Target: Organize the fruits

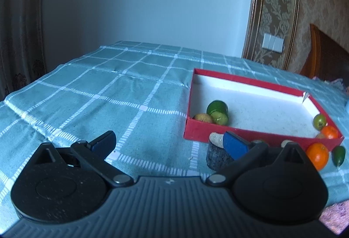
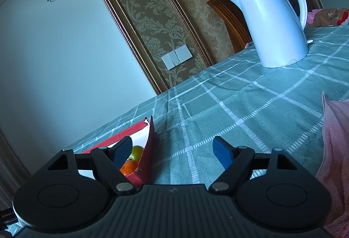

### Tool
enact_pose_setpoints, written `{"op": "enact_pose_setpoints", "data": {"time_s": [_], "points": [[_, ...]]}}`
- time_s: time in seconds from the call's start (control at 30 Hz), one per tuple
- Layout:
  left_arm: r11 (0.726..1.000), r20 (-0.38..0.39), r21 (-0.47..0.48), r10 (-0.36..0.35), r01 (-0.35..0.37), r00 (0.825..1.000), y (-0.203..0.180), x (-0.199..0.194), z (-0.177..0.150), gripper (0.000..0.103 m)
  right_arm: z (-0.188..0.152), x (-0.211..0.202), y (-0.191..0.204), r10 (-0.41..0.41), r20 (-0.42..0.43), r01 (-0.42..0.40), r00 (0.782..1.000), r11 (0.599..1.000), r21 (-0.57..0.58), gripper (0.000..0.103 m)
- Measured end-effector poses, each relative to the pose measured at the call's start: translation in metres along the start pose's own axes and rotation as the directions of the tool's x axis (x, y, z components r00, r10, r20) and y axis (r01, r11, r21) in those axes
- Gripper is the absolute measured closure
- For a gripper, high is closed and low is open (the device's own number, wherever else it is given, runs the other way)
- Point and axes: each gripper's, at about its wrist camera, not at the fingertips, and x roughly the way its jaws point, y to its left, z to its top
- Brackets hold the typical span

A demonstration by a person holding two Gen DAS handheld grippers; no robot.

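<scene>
A red box (image 1: 250, 136) with a white inside lies on the checked cloth right of centre in the left wrist view. Inside it, near its left front corner, sit a brown kiwi (image 1: 203, 118) and a cut green fruit (image 1: 218, 111). At its right end lie a small green fruit (image 1: 319, 121) and an orange (image 1: 330, 132). In front of the box rest another orange (image 1: 317, 155), a small green fruit (image 1: 338, 155) and a dark round piece (image 1: 218, 156). My left gripper (image 1: 169, 141) is open over bare cloth. My right gripper (image 2: 173, 149) is open; the box corner (image 2: 148, 150), an orange (image 2: 130, 167) and a green fruit (image 2: 137, 152) sit by its left finger.
A white electric kettle (image 2: 274, 19) stands on the cloth at the back right in the right wrist view. A pink towel (image 2: 336, 150) lies at the right edge. A wooden chair back (image 2: 231, 17) stands behind the table. The table's far edge meets the wall.
</scene>
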Motion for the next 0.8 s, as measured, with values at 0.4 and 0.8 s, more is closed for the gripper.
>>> {"op": "enact_pose_setpoints", "data": {"time_s": [0.4,0.8], "points": [[0.998,0.138,0.061,-0.008,-0.001,0.990,-0.010,-0.023,-0.004,0.000,0.000,0.002,0.000,0.015,-0.011,-0.015,1.000,1.000,-0.001,0.021],[0.977,0.060,0.191,-0.103,0.089,0.993,-0.026,-0.011,-0.004,0.011,0.000,0.002,-0.001,0.015,-0.009,-0.015,1.000,1.000,0.006,0.021]]}}
